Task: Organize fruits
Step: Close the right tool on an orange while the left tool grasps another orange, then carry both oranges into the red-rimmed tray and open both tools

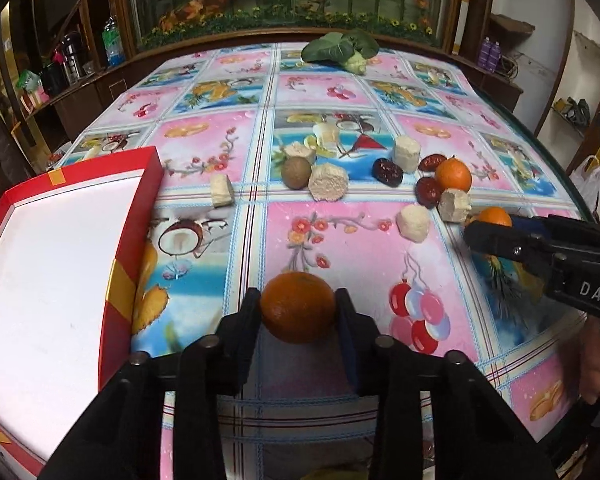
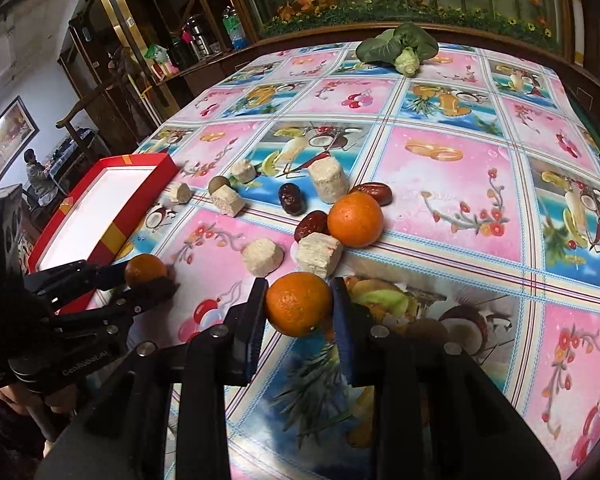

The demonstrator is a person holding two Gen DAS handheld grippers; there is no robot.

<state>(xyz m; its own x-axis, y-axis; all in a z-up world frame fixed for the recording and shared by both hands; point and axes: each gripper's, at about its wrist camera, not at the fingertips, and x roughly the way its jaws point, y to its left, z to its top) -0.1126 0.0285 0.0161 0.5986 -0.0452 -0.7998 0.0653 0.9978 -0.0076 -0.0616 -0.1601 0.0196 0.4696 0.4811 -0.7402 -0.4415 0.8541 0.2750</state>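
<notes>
My left gripper (image 1: 298, 300) is shut on an orange (image 1: 298, 308), low over the tablecloth and just right of the red box (image 1: 132, 240) with a white inside. The right wrist view shows that gripper (image 2: 148, 276) and its orange (image 2: 145, 268) beside the box (image 2: 148, 188). My right gripper (image 2: 299, 286) is shut on a second orange (image 2: 299, 304); the left wrist view has it (image 1: 488, 226) at the right with that orange (image 1: 496, 216). A third orange (image 2: 355, 219) lies on the table among dark red dates (image 2: 291, 199) and a brown kiwi-like fruit (image 1: 296, 174).
Several beige crumbly blocks (image 1: 328, 182) are scattered between the fruits. A leafy green vegetable (image 1: 340, 50) lies at the table's far edge. Shelves with bottles stand at the left, and a person (image 2: 36, 176) sits far off. A hand (image 1: 596, 364) holds the right gripper.
</notes>
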